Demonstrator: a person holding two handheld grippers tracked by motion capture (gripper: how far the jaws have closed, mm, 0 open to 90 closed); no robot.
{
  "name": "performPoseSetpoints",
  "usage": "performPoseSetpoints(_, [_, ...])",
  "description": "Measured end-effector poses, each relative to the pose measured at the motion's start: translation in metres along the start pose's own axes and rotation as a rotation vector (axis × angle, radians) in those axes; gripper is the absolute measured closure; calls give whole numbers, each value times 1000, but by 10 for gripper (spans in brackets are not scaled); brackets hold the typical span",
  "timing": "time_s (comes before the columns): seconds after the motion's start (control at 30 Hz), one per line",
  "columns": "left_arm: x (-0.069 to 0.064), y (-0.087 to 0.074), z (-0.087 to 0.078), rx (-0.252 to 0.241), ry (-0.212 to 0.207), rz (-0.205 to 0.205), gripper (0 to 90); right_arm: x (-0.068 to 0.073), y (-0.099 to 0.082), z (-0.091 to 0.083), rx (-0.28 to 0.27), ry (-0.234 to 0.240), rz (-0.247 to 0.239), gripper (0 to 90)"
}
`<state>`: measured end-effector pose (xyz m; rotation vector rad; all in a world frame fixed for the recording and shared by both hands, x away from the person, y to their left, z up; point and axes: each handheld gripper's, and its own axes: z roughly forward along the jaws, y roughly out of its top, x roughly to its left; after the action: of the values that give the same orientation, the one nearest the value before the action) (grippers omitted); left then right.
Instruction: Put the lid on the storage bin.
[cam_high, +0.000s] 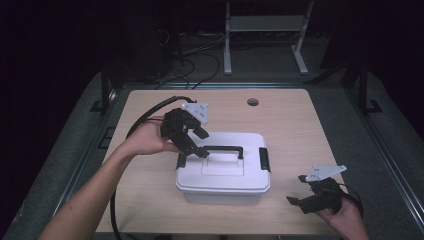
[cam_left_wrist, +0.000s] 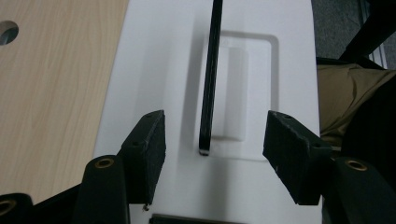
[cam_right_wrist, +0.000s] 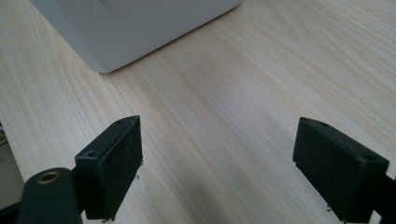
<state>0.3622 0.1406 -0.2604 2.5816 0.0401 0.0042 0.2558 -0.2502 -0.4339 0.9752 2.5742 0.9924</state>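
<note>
— What's on your feed besides the work itself?

— From the high view I see a pale wood-grain desk (cam_high: 150, 107) with rounded corners. A small round hole (cam_high: 253, 102) sits near its far edge, right of the middle.

— Does the hole appear anywhere else?

— Yes, in the left gripper view, at the upper left edge.

— And around the desk?

— I see grey floor (cam_high: 340, 105) on both sides. A black post (cam_high: 105, 87) stands at the far left corner, another (cam_high: 363, 87) at the far right. Behind the desk stands a white metal frame (cam_high: 265, 22) on two legs, and black cables (cam_high: 200, 55) curl on the floor to its left. Past that, my picture goes dark.
</note>
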Motion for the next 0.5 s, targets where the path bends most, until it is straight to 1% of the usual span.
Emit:
performPoseSetpoints(0.07, [0,-5,-1,-8,5,-9,379,0,0,0,1,-1,0,153])
performPoseSetpoints(0.17, [0,-10,-2,-5,10,-18,366,0,0,0,2,-1,-1,153])
performPoseSetpoints(0.23, [0,-14,-4,-21,8,-24,366,0,0,0,3,-1,-1,153])
performPoseSetpoints(0.5, [-1,-31,-11,-29,21,-44,366,0,0,0,2,-3,1,153])
